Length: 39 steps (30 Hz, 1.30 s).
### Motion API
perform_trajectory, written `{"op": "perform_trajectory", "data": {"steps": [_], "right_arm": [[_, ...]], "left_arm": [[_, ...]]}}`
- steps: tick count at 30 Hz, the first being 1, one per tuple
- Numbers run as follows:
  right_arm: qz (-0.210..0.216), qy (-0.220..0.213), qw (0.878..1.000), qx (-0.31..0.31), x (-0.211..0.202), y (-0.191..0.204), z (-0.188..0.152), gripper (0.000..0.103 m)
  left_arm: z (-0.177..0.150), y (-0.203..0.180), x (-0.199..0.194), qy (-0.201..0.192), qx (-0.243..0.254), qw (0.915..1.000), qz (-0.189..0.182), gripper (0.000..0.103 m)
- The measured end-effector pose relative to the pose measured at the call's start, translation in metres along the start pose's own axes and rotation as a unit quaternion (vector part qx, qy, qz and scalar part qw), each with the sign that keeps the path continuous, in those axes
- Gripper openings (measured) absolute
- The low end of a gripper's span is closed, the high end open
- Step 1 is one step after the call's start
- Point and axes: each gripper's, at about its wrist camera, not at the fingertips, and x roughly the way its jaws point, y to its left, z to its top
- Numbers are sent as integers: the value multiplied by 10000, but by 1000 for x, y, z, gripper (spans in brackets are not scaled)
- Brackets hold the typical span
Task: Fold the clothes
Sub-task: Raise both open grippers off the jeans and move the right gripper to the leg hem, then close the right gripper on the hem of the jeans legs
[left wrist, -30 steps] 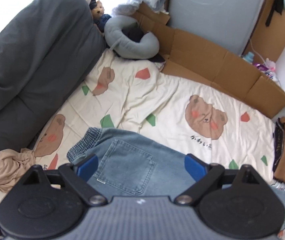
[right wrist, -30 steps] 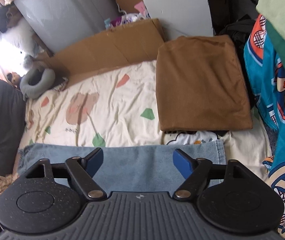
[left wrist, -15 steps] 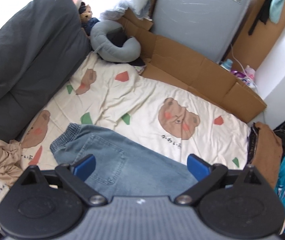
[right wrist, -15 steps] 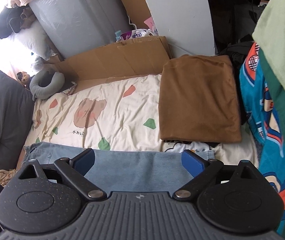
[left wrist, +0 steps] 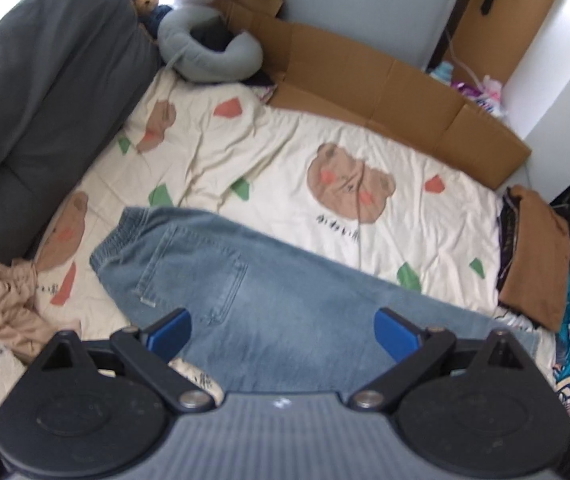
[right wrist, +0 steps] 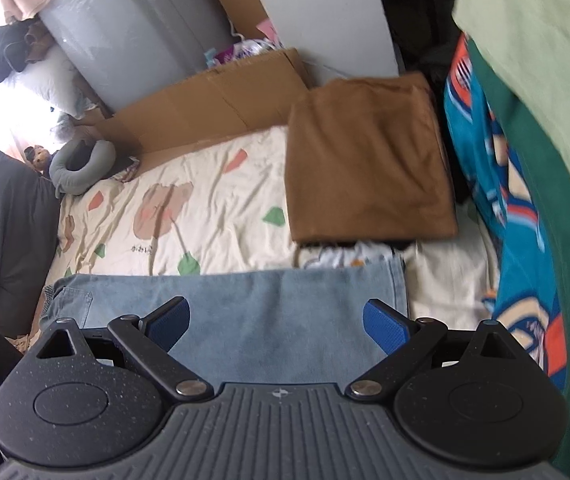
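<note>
Light blue jeans (left wrist: 269,288) lie flat along the near side of a cream bear-print sheet (left wrist: 325,148), waistband to the left, back pocket up. My left gripper (left wrist: 283,326) hovers open above the jeans' middle, nothing between its blue pads. In the right wrist view the same jeans (right wrist: 269,304) stretch across the frame, their leg end at the right. My right gripper (right wrist: 277,320) stands wide open over them, holding nothing. A folded brown garment (right wrist: 369,164) rests at the sheet's right end.
A dark grey cushion (left wrist: 41,80) lines the left side, with a grey neck pillow (left wrist: 205,56) and cardboard (left wrist: 385,80) at the back. A crumpled beige garment (left wrist: 1,308) lies near left. A teal patterned cloth (right wrist: 497,184) and green fabric (right wrist: 537,128) hang at the right.
Both grippers have drawn back from the jeans, so more of the bed and the whole garment show. The right gripper's jaws widened early on. The jeans lie still.
</note>
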Motion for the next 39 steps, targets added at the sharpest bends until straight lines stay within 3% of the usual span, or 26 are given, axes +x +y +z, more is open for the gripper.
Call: {"op": "perform_trajectory", "data": {"steps": [6, 15, 28, 39], "right_arm": [[-263, 109, 9996, 88, 11, -23, -27, 97], [-559, -24, 9981, 240, 40, -59, -64, 97], [-596, 11, 9958, 700, 88, -86, -119, 96], [-249, 15, 9797, 1989, 124, -126, -139, 95]], "left_arm": [[-12, -4, 37, 298, 126, 9995, -17, 99], [-27, -4, 95, 403, 343, 9985, -103, 99], [-61, 33, 155, 702, -292, 9969, 174, 99], [-74, 40, 175, 839, -274, 9959, 222, 99]]}}
